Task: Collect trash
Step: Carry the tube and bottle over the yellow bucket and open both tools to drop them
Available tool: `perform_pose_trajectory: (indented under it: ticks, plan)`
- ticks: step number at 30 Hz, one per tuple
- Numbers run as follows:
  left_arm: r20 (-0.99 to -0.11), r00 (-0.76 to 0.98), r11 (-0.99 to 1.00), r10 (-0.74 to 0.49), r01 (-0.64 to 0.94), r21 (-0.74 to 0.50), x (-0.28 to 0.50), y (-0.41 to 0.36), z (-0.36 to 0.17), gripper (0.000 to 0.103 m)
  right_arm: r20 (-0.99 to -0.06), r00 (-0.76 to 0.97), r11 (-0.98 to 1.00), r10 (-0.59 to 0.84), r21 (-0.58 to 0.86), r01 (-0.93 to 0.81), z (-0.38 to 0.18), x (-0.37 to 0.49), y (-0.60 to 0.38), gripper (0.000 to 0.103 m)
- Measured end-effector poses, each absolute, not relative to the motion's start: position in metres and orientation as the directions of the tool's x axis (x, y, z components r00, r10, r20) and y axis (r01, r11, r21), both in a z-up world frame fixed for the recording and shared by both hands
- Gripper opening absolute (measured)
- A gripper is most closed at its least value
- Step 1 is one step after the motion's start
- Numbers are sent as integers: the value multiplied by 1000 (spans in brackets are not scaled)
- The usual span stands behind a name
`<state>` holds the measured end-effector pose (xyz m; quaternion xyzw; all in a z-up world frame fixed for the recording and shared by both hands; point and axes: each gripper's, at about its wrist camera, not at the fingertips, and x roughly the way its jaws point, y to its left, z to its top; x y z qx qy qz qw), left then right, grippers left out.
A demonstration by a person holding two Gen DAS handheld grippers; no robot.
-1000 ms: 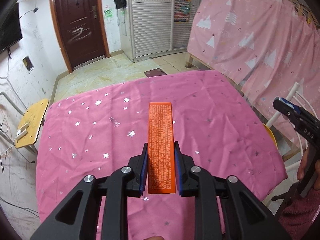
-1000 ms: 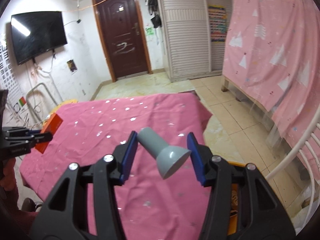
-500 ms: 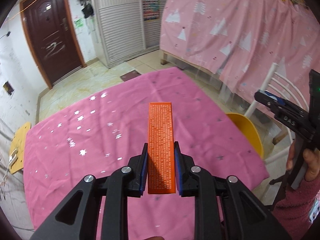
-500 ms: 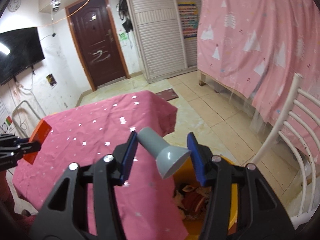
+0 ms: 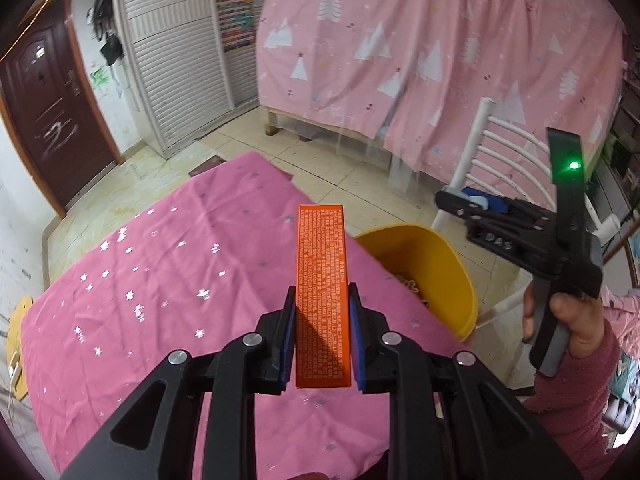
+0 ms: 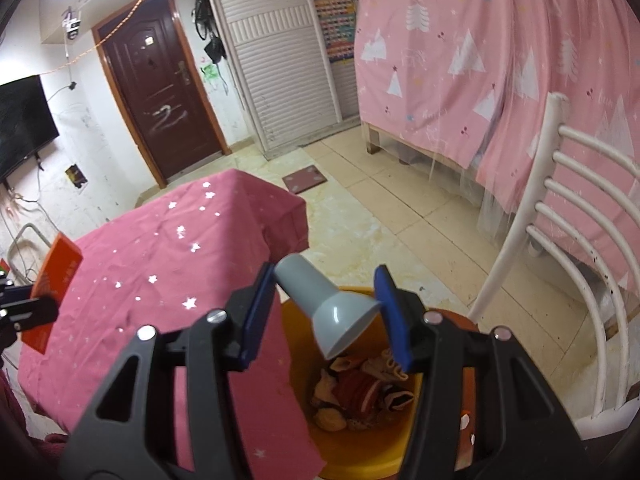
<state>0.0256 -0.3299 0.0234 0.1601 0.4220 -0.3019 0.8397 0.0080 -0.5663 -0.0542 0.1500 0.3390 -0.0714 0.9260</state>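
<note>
Both grippers: black plastic frames, triangular cut-outs, silver screws, blue pads on the fingers (image 5: 289,334). Right gripper (image 5: 472,203) body lettered "DAS", green lamp lit. Right hand (image 5: 568,316): dark pink knit sleeve.

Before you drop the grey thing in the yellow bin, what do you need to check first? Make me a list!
1. Right gripper shut on the grey funnel-shaped piece: ok.
2. Piece above the yellow bin: ok, trash shows right below it.
3. Room left in the bin: ok.
4. Left gripper shut on the orange box: ok.
5. Orange box over the bin: not ok, it is above the pink tablecloth.
</note>
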Motion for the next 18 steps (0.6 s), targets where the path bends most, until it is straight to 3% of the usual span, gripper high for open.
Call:
perform_pose_trajectory:
  ticks: [2,3,4,10,18]
  plan:
    - [-807,455,755,-377,656,17,25,-339,22,15,-664,747,941,-25,237,242,-60,9,-570,53]
    - [-808,450,750,-379,661,16,24,-342,22,15,-671,741,938,-18,245,244,-64,9,-572,63]
    - [-810,445,746,-383,666,13,24,-346,22,15,-673,740,937,-16,248,246,-65,9,-573,65]
    - [-814,405,718,-416,695,-21,26,-370,17,15,-658,753,922,-23,277,270,-67,4,-587,65]
    - [-823,272,659,-499,736,-156,31,-412,-4,15,-614,786,865,-71,354,355,-61,-18,-624,66]
